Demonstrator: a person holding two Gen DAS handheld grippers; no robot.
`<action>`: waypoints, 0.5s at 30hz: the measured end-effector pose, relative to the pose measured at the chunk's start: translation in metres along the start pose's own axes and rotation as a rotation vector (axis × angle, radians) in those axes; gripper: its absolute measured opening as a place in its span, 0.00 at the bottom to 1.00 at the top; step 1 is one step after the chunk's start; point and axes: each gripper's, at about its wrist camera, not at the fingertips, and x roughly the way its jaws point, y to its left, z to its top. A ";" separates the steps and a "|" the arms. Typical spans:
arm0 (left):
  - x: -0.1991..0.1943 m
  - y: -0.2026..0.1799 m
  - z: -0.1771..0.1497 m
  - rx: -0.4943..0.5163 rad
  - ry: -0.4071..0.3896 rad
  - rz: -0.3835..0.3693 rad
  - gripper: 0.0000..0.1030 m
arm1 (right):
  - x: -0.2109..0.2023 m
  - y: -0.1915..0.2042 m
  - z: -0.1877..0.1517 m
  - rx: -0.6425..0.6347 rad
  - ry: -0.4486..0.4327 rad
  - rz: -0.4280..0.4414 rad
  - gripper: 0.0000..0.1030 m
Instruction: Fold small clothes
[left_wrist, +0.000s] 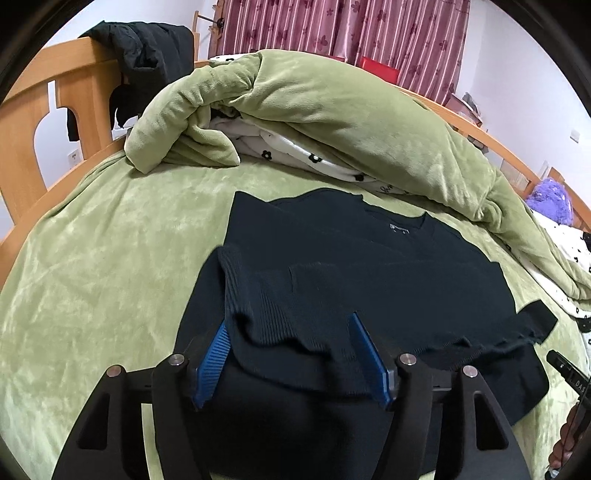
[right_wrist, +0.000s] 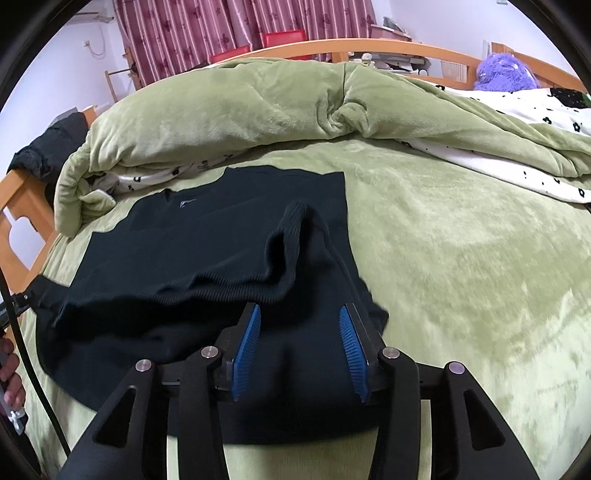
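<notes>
A small black knit top lies flat on the green bedspread, neck away from me; it also shows in the right wrist view. Its ribbed hem is turned up over the body and rumpled, seen too in the right wrist view. My left gripper is open, its blue pads astride the folded hem at the garment's left side, with cloth draped between them. My right gripper is open above the garment's right side, blue pads apart, nothing pinched.
A bunched green quilt with a white flowered lining lies behind the top. A wooden bed frame with dark clothes draped on it stands at the left. A purple plush toy sits at the far right. Striped curtains hang behind.
</notes>
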 end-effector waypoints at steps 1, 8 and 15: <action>-0.004 -0.001 -0.003 0.001 0.001 0.000 0.64 | -0.004 0.001 -0.004 -0.002 0.002 0.003 0.43; -0.033 0.004 -0.031 -0.011 0.011 -0.013 0.65 | -0.029 0.007 -0.034 -0.024 0.008 0.024 0.46; -0.043 0.030 -0.078 -0.087 0.072 -0.060 0.65 | -0.039 0.010 -0.066 -0.054 0.022 0.022 0.48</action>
